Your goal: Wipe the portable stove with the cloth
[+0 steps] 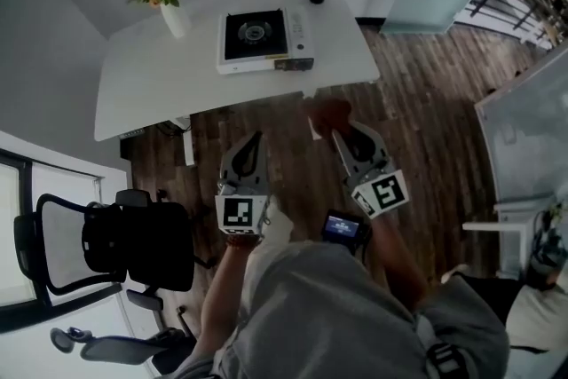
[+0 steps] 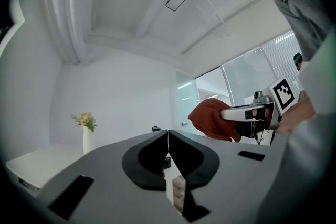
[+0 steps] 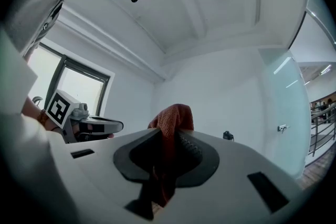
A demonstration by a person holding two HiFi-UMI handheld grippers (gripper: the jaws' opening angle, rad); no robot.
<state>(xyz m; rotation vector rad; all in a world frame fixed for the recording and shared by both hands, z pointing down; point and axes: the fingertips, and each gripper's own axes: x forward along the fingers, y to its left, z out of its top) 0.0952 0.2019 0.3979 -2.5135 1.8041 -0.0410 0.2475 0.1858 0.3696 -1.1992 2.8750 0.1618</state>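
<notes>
Head view puts the portable stove (image 1: 264, 40) on the white desk (image 1: 142, 75), close to its near edge, at 12 o'clock from the person and well apart from both grippers. The cloth (image 1: 328, 114), rust red, is bunched in the right gripper (image 1: 335, 134), whose jaws are closed on a fold of it, with a lump standing out past the tips. The left gripper (image 1: 256, 139) has its jaws pressed together with nothing between them.

With so small a bite, the cloth could probably drag out of the jaws once it rubs on the stove, or snag on the burner grate. The stove looks light and sits near the edge, so an unbraced wipe might shove it toward the vase (image 1: 175, 16) at its 9 o'clock, or off the desk.

Both hands hold their grippers level, side by side over the floor, pointing to 12 o'clock at the desk and short of it.
</notes>
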